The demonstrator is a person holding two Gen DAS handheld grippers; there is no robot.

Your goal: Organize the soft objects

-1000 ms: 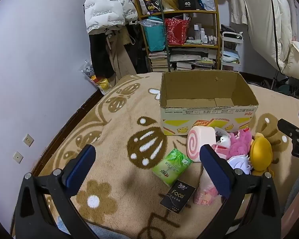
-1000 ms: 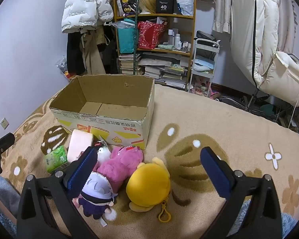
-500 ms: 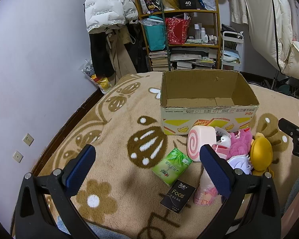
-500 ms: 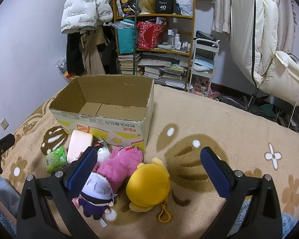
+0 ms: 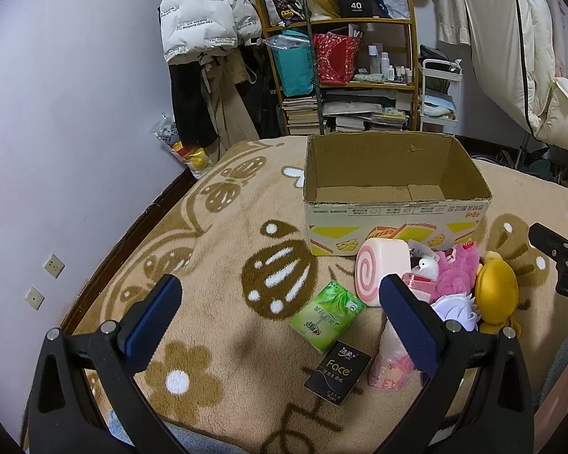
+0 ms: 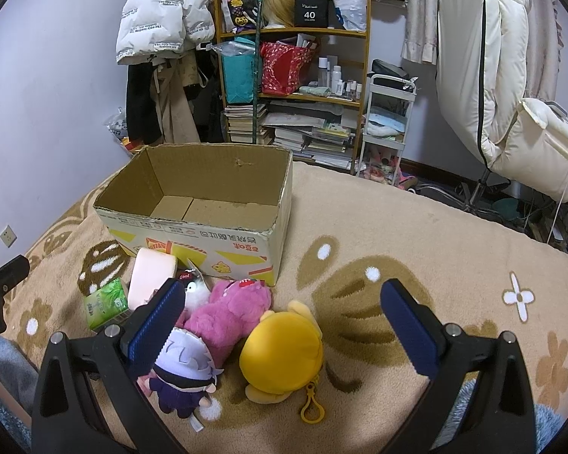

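Tan plush carpet (image 6: 416, 234) with brown flower and bug motifs covers the floor. Plain pale wall (image 5: 75, 113) on the left, two sockets (image 5: 53, 265) low on it. Far side: wooden shelf unit (image 6: 295, 87) stacked with books and bottles, white puffer jacket (image 6: 159, 11) hanging left of it, white trolley (image 6: 386, 125) to its right

We see a fuzzy, deep-pile cloth blanket (image 5: 216, 242) under a matt corrugated cardboard box (image 6: 208, 227) with rough torn edges. The pink toy (image 6: 227, 317) looks shaggy plush, the yellow toy (image 6: 280, 355) smoother cloth with a plastic clip; the green tissue pack (image 5: 326, 316) is glossy film
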